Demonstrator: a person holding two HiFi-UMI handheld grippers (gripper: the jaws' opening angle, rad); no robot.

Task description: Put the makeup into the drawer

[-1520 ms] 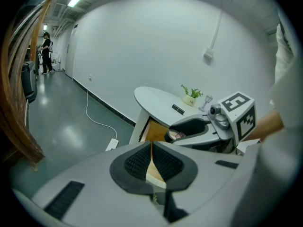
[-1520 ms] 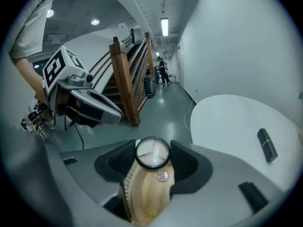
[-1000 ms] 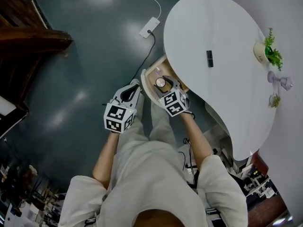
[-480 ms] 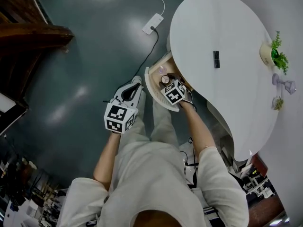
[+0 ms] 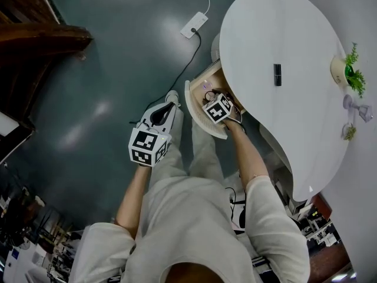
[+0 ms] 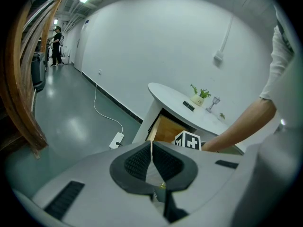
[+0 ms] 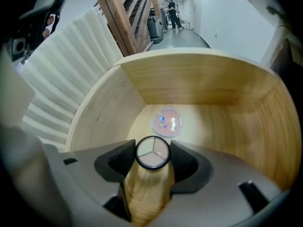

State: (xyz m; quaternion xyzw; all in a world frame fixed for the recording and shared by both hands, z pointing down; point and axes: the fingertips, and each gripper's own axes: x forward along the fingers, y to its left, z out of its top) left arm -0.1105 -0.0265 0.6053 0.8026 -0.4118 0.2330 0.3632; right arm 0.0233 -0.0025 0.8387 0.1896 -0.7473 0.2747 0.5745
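Note:
My right gripper [image 7: 153, 149] is shut on a round black-rimmed makeup compact [image 7: 152, 156] with three powder shades. It holds the compact low inside the open wooden drawer [image 7: 199, 82], above a pink heart-shaped makeup case [image 7: 166, 122] lying on the drawer floor. In the head view only the marker cube of the right gripper [image 5: 217, 108] shows, down in the drawer [image 5: 200, 115] beneath the white table [image 5: 283, 34]. My left gripper [image 5: 165, 107] hangs left of the drawer with its jaws shut and nothing between them; in its own view the left gripper [image 6: 151, 144] faces the drawer [image 6: 166, 129].
On the white table [image 6: 176, 96] stand a small black object [image 5: 277, 74], a potted plant [image 5: 352, 71] and a glass [image 5: 359, 106]. A power strip [image 5: 195, 25] and its cable lie on the dark floor. The person's legs are just below the drawer front.
The right gripper has gone down into the drawer with the compact and tipped more steeply downward. The left gripper has stayed beside the drawer, nearly still.

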